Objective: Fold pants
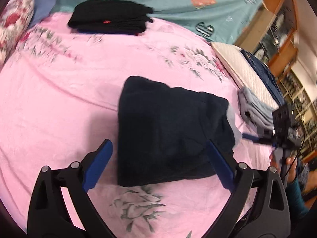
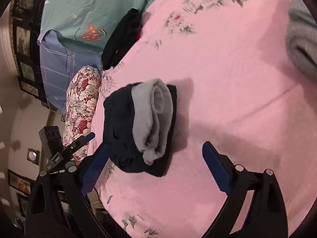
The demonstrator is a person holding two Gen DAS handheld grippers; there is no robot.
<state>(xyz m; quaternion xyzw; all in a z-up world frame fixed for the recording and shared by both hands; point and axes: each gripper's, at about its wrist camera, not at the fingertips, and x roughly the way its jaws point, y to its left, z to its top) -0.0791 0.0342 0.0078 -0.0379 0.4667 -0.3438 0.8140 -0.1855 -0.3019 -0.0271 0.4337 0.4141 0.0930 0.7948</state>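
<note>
Left wrist view showed the left claw [image 1: 159, 164] spread wide and holding nothing, its blue pads either side of the near end of the folded dark pants [image 1: 170, 130], which lay directly ahead on the pink bedsheet [image 1: 69, 99], long axis running away from it. The right claw [image 2: 155, 168] was also wide apart and empty, with the bundle off toward its left finger. Judging by this, the left claw was better centred for any tidying. A black folded stack [image 1: 109, 17] lay far off.

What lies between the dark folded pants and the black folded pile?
Only bare pink floral sheet separates the dark folded pants from the black folded pile, in the left wrist view.
</note>
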